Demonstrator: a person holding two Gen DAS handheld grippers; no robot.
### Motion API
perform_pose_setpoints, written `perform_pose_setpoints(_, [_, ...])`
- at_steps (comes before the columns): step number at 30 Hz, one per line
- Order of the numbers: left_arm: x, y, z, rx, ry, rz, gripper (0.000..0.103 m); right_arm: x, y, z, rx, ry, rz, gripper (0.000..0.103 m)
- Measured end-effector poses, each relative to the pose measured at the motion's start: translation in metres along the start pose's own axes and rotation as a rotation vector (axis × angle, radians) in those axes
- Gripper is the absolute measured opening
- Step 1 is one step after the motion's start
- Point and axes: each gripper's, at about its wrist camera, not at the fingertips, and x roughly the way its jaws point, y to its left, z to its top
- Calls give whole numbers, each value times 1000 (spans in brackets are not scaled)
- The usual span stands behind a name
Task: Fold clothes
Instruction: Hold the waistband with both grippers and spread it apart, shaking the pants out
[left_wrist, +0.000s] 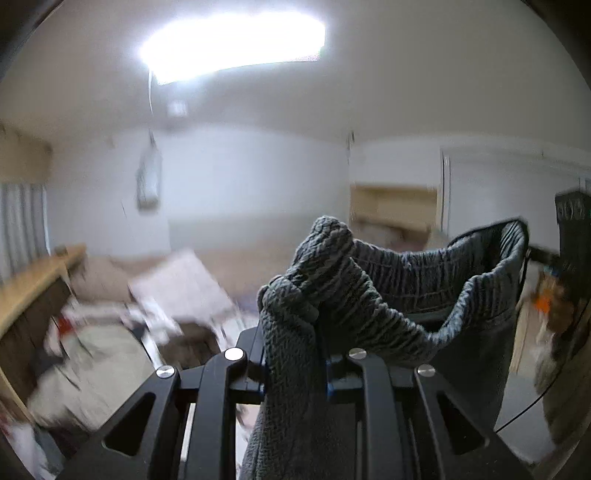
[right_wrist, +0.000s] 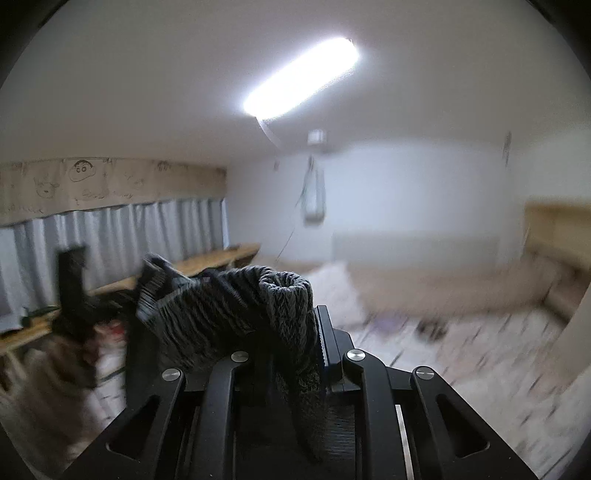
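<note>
Left wrist view: a bedroom is seen, blurred, with a bed (left_wrist: 92, 354) strewn with pale laundry low at the left and a long ceiling light (left_wrist: 232, 44) overhead. Right wrist view: the same room is shown, with grey curtains (right_wrist: 110, 236) along the left wall and a wooden ledge (right_wrist: 207, 262) below them.

A grey knitted garment (left_wrist: 369, 295) is held up in the air, clear of the bed, between the two tools. It appears to be lifted this way so that it hangs out and its shape can be found before any fold is laid; that is a judgement. The ribbed opening (left_wrist: 487, 266) of the garment is spread toward the right, which suggests the two grips are set along one edge to stretch it.

The left gripper (left_wrist: 293, 365) is clamped on a bunched fold of the knit, cloth spilling over and down between the fingers. The right gripper (right_wrist: 291, 354) is likewise closed on a thick roll of the same fabric (right_wrist: 236, 306). At the left of the right view a dark, blurred shape (right_wrist: 74, 291) is seen, probably the other tool; this cannot be told for certain.

No fold is yet made.
</note>
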Motion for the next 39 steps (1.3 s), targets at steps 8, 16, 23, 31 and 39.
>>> perform_pose_setpoints(8, [109, 24, -165, -154, 287, -14, 58, 68, -19, -94, 147, 273, -11, 18])
perform_pose_setpoints(16, [94, -4, -227, 38, 307, 19, 73, 98, -47, -104, 192, 365, -82, 18])
perform_pose_setpoints(23, [125, -16, -220, 109, 257, -68, 78, 84, -29, -108, 145, 348, -40, 18])
perform_pose_setpoints(31, [146, -15, -194, 117, 166, -145, 87, 55, -21, -115, 142, 331, -38, 18])
perform_pose_setpoints(39, [159, -42, -188, 145, 142, -223, 78, 50, -17, -121, 126, 339, -49, 18])
